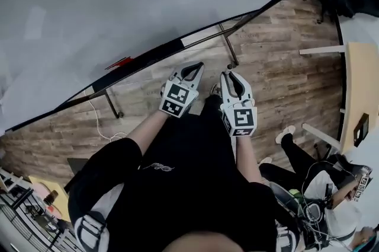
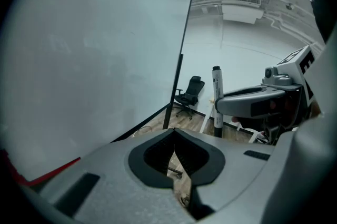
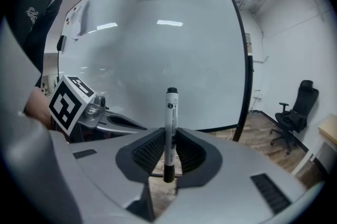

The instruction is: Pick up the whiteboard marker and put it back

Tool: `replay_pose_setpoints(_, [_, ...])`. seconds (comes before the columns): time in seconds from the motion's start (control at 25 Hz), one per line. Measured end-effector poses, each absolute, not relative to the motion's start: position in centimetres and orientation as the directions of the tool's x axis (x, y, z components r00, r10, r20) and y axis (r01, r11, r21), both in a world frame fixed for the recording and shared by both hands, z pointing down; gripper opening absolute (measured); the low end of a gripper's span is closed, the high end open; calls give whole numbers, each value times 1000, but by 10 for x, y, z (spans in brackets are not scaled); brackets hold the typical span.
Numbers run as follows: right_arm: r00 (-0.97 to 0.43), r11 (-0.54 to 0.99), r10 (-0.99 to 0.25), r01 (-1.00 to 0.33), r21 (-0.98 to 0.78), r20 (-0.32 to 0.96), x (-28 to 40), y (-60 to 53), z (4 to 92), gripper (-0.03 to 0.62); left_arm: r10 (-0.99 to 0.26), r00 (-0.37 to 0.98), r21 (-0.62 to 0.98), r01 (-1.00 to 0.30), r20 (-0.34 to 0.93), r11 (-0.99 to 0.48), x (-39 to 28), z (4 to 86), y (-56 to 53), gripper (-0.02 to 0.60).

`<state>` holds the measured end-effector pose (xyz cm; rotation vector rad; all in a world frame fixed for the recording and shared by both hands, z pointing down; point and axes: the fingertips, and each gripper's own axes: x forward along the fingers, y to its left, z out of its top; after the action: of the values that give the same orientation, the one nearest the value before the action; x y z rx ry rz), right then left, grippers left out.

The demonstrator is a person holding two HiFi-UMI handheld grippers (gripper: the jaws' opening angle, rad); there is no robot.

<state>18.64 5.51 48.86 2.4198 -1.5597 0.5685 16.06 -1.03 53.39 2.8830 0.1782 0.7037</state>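
Holding the whiteboard marker upright between its ribbed pads, the right gripper is clamped on the lower part of the barrel. The marker's black lower end pokes out just under the jaws and the rest rises above them. The left gripper carries nothing, and its jaws are drawn together with the tips meeting. In the head view the left forearm and the right forearm reach forward from the person's black-shirted body. The two grippers sit side by side, near but apart, and are angled slightly down toward the bottom edge of the whiteboard above the wood floor. A black office chair stands beyond.
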Motion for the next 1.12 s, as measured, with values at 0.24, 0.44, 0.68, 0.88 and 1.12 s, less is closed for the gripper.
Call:
replay_pose_setpoints(0.24, [94,-102,-902,-995,5,422,205,0,485,57,-67,887,178,-165,456,-970,168,533,-41,8])
replay_pose_setpoints(0.44, [-151,184,-897,-982,39,416,201,-36,481,58,-329,828,172,-444,454,-879,152,526,-64,7])
replay_pose_setpoints(0.68, [-366,416,-822,-909,23,437,176,-50,504,58,-562,671,135,-691,483,-710,102,531,-65,6])
replay_pose_setpoints(0.88, [-409,510,-769,-856,87,491,154,-51,519,58,-650,554,126,-802,520,-584,48,539,-53,7])
replay_pose_setpoints(1.12, [-363,577,-747,-771,271,557,122,-71,520,58,-691,518,150,-841,504,-520,4,543,-66,7])
